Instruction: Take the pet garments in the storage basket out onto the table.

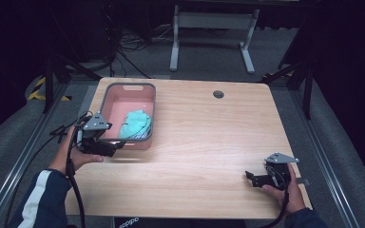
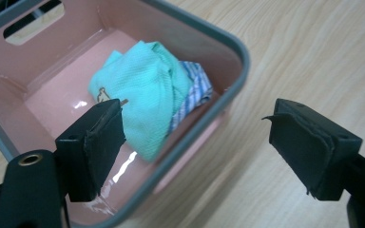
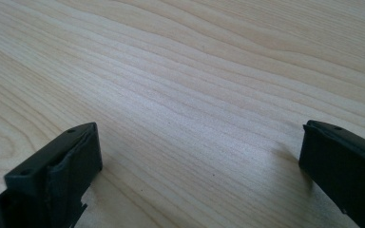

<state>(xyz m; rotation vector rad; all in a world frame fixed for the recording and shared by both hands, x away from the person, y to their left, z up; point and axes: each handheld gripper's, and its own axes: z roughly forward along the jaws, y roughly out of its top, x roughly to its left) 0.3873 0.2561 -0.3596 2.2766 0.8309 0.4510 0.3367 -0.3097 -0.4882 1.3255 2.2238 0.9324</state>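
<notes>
A pink bin with a grey rim (image 1: 108,95) (image 2: 240,52) stands at the table's back left. In it lies a crumpled teal cloth (image 1: 136,121) (image 2: 147,90) over a blue striped cloth (image 1: 138,135) (image 2: 196,90). My left gripper (image 1: 116,146) (image 2: 195,147) hovers at the bin's near corner, open, one jaw over the bin's inside, the other over the table, nothing between them. My right gripper (image 1: 248,177) (image 3: 197,161) rests low at the table's front right, open and empty, its jaws just above bare wood.
The light wooden table (image 1: 209,137) has a round cable hole (image 1: 218,94) at the back. A white desk frame (image 1: 212,21) and cables (image 1: 128,42) lie on the floor beyond. Metal rails run along both sides of the table.
</notes>
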